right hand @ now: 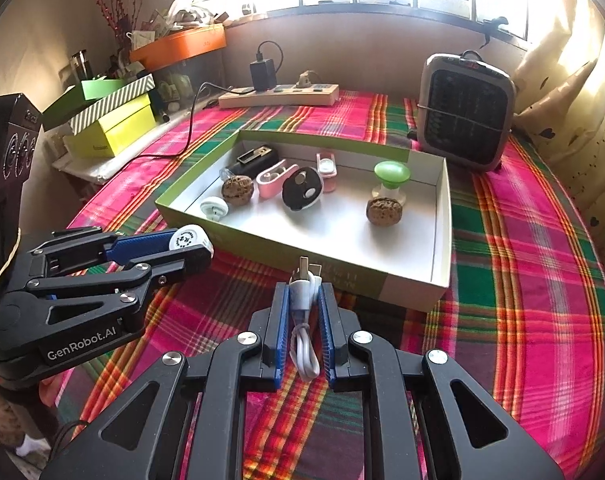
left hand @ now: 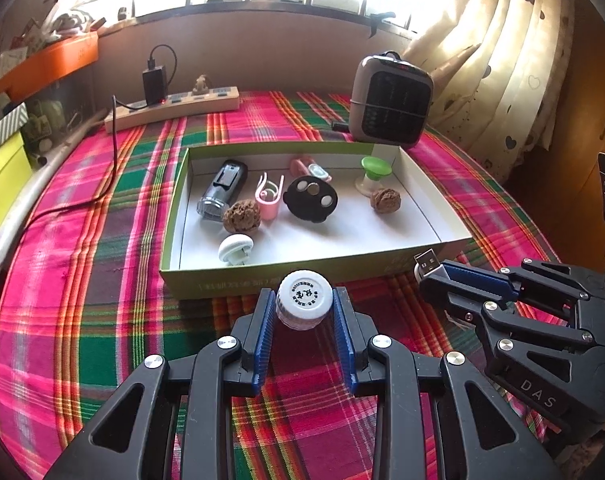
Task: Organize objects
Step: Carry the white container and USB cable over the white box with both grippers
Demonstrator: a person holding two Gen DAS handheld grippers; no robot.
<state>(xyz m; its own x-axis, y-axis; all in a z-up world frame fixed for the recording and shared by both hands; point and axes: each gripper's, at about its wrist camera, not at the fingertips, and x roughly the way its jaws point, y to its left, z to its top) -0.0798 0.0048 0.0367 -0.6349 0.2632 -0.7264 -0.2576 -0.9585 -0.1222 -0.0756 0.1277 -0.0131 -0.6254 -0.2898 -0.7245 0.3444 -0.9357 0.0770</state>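
Note:
My left gripper (left hand: 304, 304) is shut on a small bottle with a white cap (left hand: 304, 298), held just short of the near wall of a shallow green-sided box (left hand: 314, 248); the bottle also shows in the right wrist view (right hand: 188, 240). My right gripper (right hand: 304, 296) is shut on a coiled white USB cable (right hand: 304, 308), its plug (left hand: 426, 260) pointing at the box's near edge (right hand: 342, 270). The box holds several small items: two walnuts (left hand: 241, 216) (left hand: 385, 199), a black disc (left hand: 310, 199), a pink clip (left hand: 268, 196), a green-topped piece (left hand: 376, 174).
A plaid cloth (left hand: 102, 280) covers the table. A small grey heater (left hand: 390, 100) stands behind the box on the right. A power strip with a black charger (left hand: 174, 106) lies at the back. Stacked boxes (right hand: 110, 120) sit at the left edge.

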